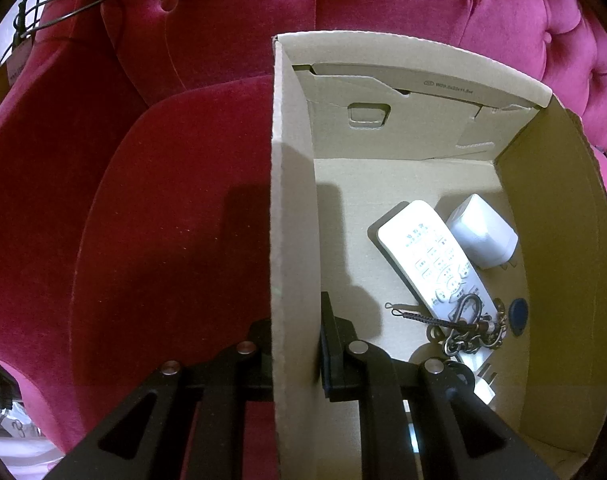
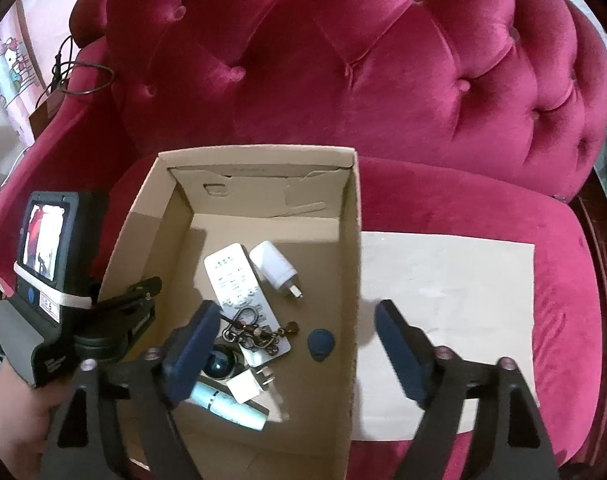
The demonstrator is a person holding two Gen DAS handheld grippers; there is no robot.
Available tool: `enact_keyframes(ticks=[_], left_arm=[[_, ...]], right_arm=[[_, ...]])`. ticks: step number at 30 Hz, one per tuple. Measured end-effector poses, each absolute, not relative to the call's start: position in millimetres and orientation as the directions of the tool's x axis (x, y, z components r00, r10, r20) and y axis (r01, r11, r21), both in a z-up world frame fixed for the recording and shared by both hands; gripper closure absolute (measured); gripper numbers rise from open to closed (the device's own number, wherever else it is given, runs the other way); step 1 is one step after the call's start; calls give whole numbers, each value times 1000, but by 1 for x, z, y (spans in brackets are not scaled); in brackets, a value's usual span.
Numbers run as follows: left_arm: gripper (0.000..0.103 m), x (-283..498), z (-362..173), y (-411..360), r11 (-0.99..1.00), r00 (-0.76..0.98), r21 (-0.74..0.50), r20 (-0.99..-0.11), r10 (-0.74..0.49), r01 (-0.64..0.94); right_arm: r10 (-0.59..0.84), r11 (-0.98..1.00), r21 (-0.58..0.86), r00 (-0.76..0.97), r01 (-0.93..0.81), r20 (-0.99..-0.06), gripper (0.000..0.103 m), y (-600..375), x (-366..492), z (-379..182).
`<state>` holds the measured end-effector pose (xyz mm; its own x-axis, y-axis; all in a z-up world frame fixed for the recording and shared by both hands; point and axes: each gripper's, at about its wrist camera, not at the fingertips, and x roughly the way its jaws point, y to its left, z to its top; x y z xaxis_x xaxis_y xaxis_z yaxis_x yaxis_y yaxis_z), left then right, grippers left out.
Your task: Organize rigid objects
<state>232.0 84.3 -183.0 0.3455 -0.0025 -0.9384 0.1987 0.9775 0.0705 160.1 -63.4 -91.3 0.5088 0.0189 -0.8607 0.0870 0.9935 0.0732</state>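
Observation:
An open cardboard box stands on the red sofa seat. In it lie a white remote, a white plug adapter, a metal key chain, a blue tag, a dark ball, a second white plug and a white tube. My left gripper is shut on the box's left wall, one finger each side. My right gripper is open and empty above the box's right wall.
A flat cardboard sheet lies on the seat to the right of the box. The tufted sofa back rises behind. A cable loop hangs over the left armrest. The left hand-held unit shows beside the box.

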Motion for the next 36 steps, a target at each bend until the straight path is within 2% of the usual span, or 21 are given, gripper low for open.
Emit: enact_keyframes(ticks=[2,4,14,15,16,17,19,21,23,28,36], left_arm=[[89,232,-183,84,977,346,74,-938,0,199],[89,231,-182,83,977,347,78,-938,4,200],[86,230,-181,80,975,347,96,-937,21,200],[83,229,-180,78,974,349,104,-937,28,203],[71,228,-179,77,972,353,113,-935,33,207],[54,227,-177,76,971,360,118,-932,35,210],[39,226,-173,76,971,367,118,-930,35,207],[34,224,-169,75,971,369,116,-929,31,209],[15,222,-163,74,970,374,121,-927,34,211],[0,212,-144,71,969,411,99,-911,-2,224],[0,192,-126,76,975,399,107,-917,20,197]], right_arm=[[19,993,76,505,93,-863,6,-65,158,-90],[6,993,67,507,101,-862,0,-66,157,-91],[-11,992,57,520,114,-854,0,-70,152,-89],[-12,992,56,523,114,-852,0,-71,151,-88],[-9,992,60,526,114,-851,0,-72,151,-88],[-2,991,69,529,115,-849,0,-73,150,-87],[8,989,84,527,121,-850,0,-76,150,-87],[6,989,83,529,123,-849,0,-79,148,-87],[5,989,83,530,124,-848,0,-80,147,-86],[2,988,84,540,128,-841,0,-85,143,-80],[2,988,85,547,127,-837,0,-93,130,-64]])
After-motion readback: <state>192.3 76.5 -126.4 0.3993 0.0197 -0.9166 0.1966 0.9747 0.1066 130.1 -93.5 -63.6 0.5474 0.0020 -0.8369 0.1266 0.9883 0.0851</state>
